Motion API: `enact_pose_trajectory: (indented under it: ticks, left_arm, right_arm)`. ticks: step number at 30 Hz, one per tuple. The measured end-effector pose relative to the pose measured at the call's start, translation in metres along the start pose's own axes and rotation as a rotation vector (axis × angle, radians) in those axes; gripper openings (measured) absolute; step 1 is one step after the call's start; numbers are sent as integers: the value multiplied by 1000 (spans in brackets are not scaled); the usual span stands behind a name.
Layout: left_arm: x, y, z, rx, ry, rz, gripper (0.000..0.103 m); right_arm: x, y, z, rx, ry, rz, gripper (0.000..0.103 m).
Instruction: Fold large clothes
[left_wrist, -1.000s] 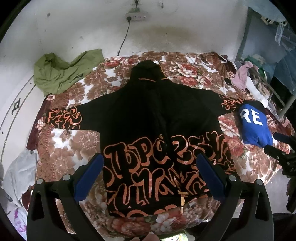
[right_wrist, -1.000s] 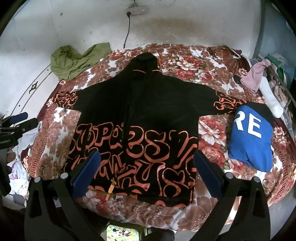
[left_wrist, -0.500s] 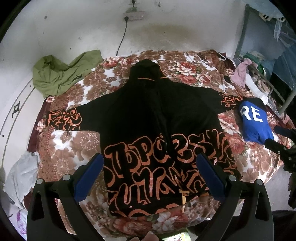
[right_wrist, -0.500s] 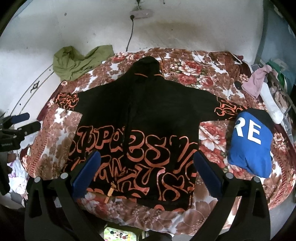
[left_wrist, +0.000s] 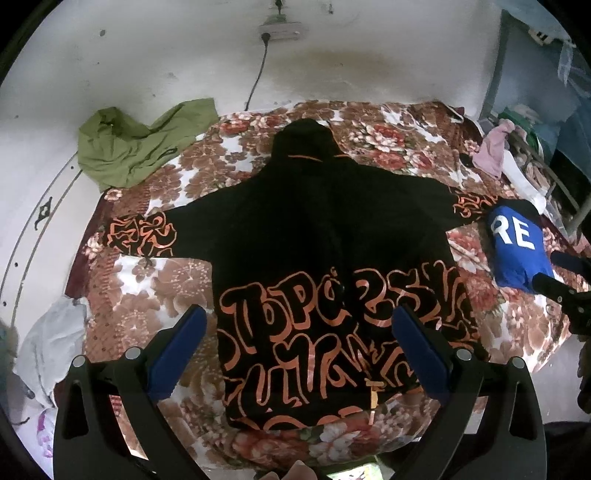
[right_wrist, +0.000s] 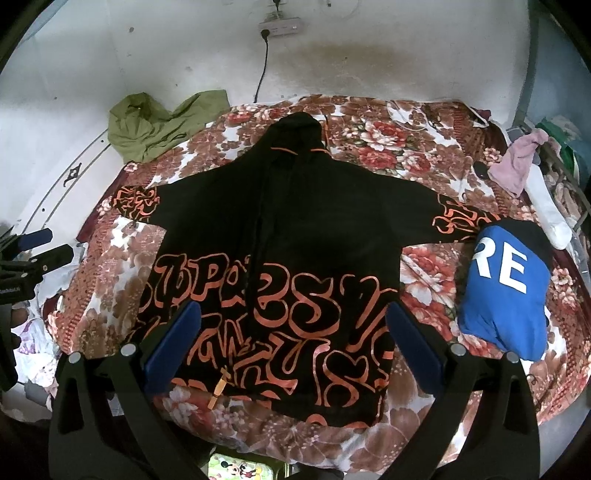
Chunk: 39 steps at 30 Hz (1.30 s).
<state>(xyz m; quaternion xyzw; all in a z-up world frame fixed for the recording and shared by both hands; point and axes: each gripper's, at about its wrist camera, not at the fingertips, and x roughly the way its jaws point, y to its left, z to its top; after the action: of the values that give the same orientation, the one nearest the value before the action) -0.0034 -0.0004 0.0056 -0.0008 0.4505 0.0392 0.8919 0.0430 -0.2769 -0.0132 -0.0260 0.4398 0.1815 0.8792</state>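
Right, from my left wrist camera the left gripper (left_wrist: 295, 347) hangs released, its blue pads wide apart over the lower half of the black hoodie (left_wrist: 325, 243). That hoodie lies flat, sleeves spread, on the floral bedspread (left_wrist: 155, 280), hood at twelve o'clock. A green garment (left_wrist: 140, 144) sits at ten o'clock, a folded blue garment (left_wrist: 517, 251) at three.

From my right wrist camera the right gripper (right_wrist: 293, 341) is likewise released above the hoodie's hem. What looks like a small tan tag (right_wrist: 218, 387) hangs at six o'clock; I can't make it out clearly.
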Motion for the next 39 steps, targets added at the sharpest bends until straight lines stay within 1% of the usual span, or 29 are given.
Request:
enact_pose_trajectory:
  ticks: [4, 8, 12, 15, 18, 21, 23, 25, 26, 27, 28, 29, 30, 31, 33, 35, 36, 37, 39]
  left_arm:
    - [-9, -7, 4, -39, -8, 14, 98]
    - [-13, -17, 5, -77, -8, 40, 98]
    - [-14, -21, 4, -110, -2, 62, 98]
    - [-12, -17, 5, -95, -4, 68, 98]
    - [-1, 0, 9, -83, 2, 63, 98]
    - [18, 34, 19, -61, -11, 54, 98]
    - [32, 61, 25, -76, -5, 49, 98]
    - [47, 99, 34, -122, -7, -3, 98]
    - [57, 119, 39, -136, -8, -34, 98]
    - [68, 139, 42, -140, -4, -39, 98]
    - [78, 155, 46, -141, 4, -33, 98]
    - [90, 173, 49, -148, 16, -30, 98]
    - [103, 195, 52, -160, 32, -35, 98]
    - [119, 221, 55, -172, 44, -33, 98]
    - [148, 266, 62, -206, 59, -19, 98]
    - [173, 306, 69, -238, 57, 12, 98]
    - [183, 319, 71, -245, 52, 38, 98]
    - [194, 333, 75, -247, 50, 70, 98]
    - [217, 356, 83, -235, 45, 90, 98]
  right_arm:
    - [-5, -7, 5, -16, -5, 16, 99]
    - [-12, -19, 11, -29, -3, 49, 99]
    - [-10, -25, 13, -51, 18, 53, 99]
    - [-2, -21, 17, -68, 35, 44, 99]
    - [12, -3, 29, -86, 29, 39, 99]
    - [34, 24, 43, -80, 32, 50, 99]
    - [53, 49, 57, -70, 54, 36, 99]
    - [69, 76, 71, -59, 63, 35, 99]
    - [76, 88, 77, -74, 67, 25, 99]
    - [87, 103, 83, -103, 75, 10, 98]
    - [102, 123, 90, -134, 83, -7, 98]
    - [110, 133, 95, -139, 85, -14, 98]
    - [121, 145, 101, -132, 87, -13, 99]
    - [135, 160, 109, -118, 98, 8, 99]
    - [154, 181, 117, -111, 102, 18, 98]
    - [179, 209, 128, -128, 111, 16, 98]
    - [189, 219, 132, -125, 126, 18, 98]
    - [200, 231, 138, -98, 151, 31, 99]
    - [215, 250, 148, -74, 166, 69, 99]
